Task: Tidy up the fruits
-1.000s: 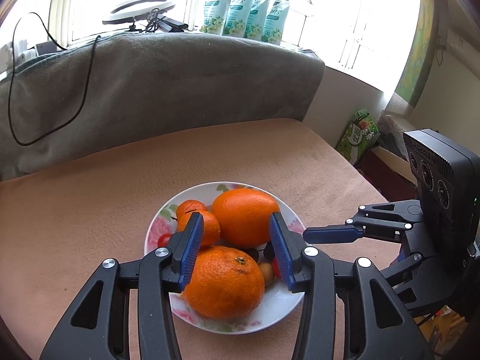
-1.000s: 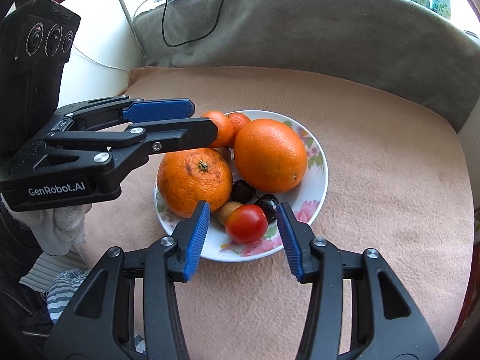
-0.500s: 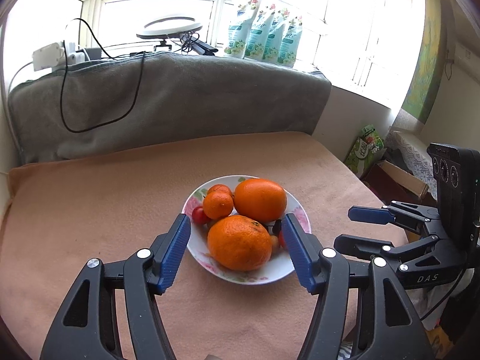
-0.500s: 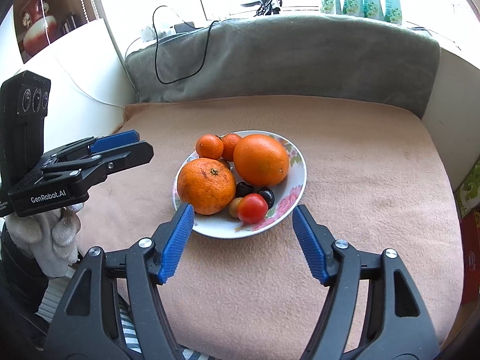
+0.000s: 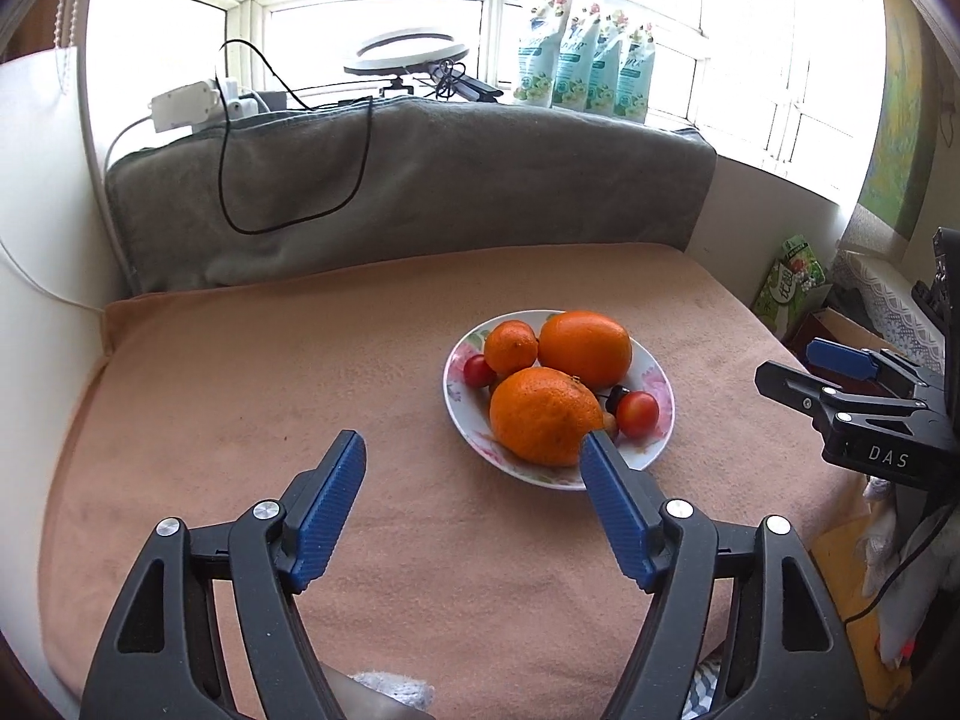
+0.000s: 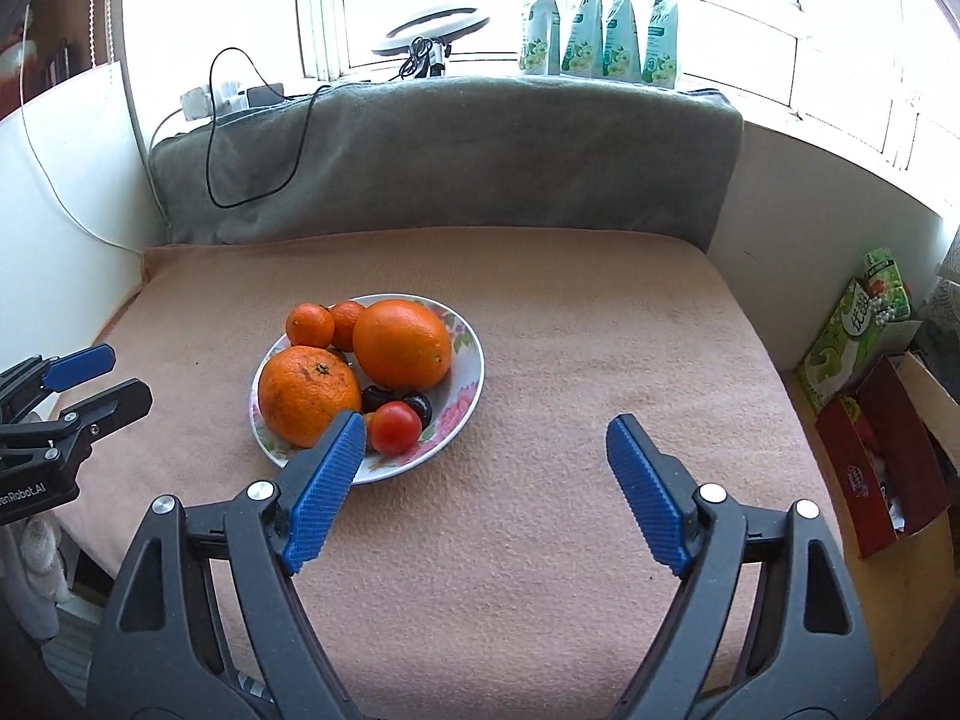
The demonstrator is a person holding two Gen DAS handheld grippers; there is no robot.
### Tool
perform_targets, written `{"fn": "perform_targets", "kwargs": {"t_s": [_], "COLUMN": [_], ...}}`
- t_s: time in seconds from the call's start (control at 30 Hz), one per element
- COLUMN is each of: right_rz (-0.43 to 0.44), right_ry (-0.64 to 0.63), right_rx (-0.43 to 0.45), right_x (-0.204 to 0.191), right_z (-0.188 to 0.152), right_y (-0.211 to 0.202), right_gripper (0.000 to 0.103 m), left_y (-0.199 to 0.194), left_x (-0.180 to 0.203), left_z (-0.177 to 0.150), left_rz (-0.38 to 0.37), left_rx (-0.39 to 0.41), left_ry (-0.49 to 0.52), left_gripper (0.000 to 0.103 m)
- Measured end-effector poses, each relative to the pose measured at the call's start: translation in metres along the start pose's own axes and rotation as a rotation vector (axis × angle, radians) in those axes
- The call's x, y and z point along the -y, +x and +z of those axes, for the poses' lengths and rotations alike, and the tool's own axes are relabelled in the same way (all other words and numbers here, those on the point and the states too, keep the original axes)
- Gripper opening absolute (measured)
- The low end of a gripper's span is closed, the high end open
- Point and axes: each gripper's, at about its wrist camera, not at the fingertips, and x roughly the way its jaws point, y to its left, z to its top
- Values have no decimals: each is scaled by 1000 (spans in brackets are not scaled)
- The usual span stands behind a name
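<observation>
On the peach-covered worktop sits a floral plate carrying the fruit: a large smooth orange at the far right, a rougher orange at the near left, two small mandarins at the far left edge, a red tomato at the near side, and dark small fruits between them. Left tongs are spread wide and hold nothing; their right finger overlaps the plate's near rim in that view, contact not determinable. Right tongs are likewise wide open and empty, positioned near and to the right of the plate. A grey cushion backs the far edge, with a black cable draped over it.
</observation>
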Motion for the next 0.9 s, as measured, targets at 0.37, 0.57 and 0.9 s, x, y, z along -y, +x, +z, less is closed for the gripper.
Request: {"fn": "perform_targets", "kwargs": {"t_s": [0.37,0.57,0.9], "right_rz": [6,8,12], "right_ry": [17,14,11], "right_rx": [8,8,7], "right_x": [1,1,0], "right_z": [-2,-2,-3], "right_y": [-5,-5,-5], "right_gripper": [85,85,85], "left_y": [-8,-8,-8], "left_x": [-2,-1,-4], "left_z": [0,0,0], "left_rz": [10,20,35], "left_rx": [6,6,-1], "left_ry": [-24,-25,-39], "left_gripper": [82,82,82]}}
